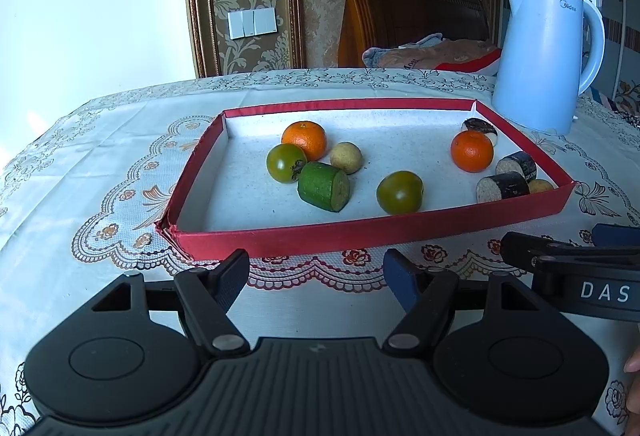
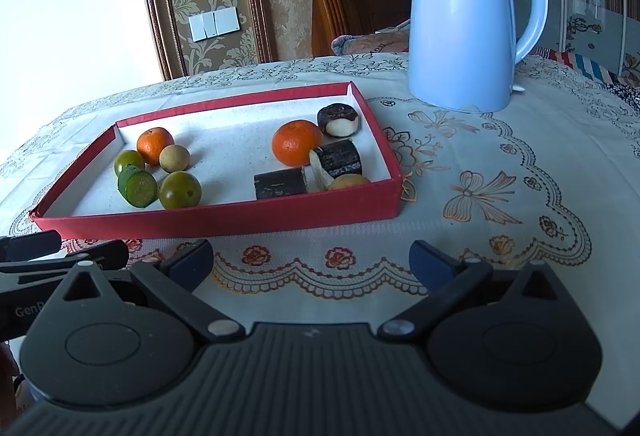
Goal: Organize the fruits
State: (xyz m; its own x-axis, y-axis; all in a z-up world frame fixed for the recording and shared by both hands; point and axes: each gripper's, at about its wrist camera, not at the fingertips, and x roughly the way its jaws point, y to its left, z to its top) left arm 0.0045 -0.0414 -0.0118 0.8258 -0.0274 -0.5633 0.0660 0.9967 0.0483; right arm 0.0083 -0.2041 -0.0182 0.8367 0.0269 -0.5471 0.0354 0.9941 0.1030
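A shallow red tray [image 1: 360, 232] [image 2: 224, 220] with a white floor holds the fruit. On its left lie an orange [image 1: 304, 139] [image 2: 155, 145], a green round fruit [image 1: 285, 162] [image 2: 129, 162], a cut green piece [image 1: 324, 186] [image 2: 137, 186] and a small tan fruit [image 1: 346, 157] [image 2: 174, 158]. Another green fruit [image 1: 399, 192] [image 2: 179, 190] sits mid-tray. At the right are a second orange [image 1: 472, 151] [image 2: 296, 142] and dark-skinned cut pieces [image 1: 503, 187] [image 2: 339, 157]. My left gripper [image 1: 318, 276] and right gripper [image 2: 312, 262] hover open and empty before the tray's near wall.
A pale blue electric kettle [image 1: 544, 56] [image 2: 464, 24] stands on the lace tablecloth [image 1: 100, 164] [image 2: 500, 188] behind the tray's right corner. A wooden headboard and bedding lie beyond the table. The right gripper's side shows at the left wrist view's right edge.
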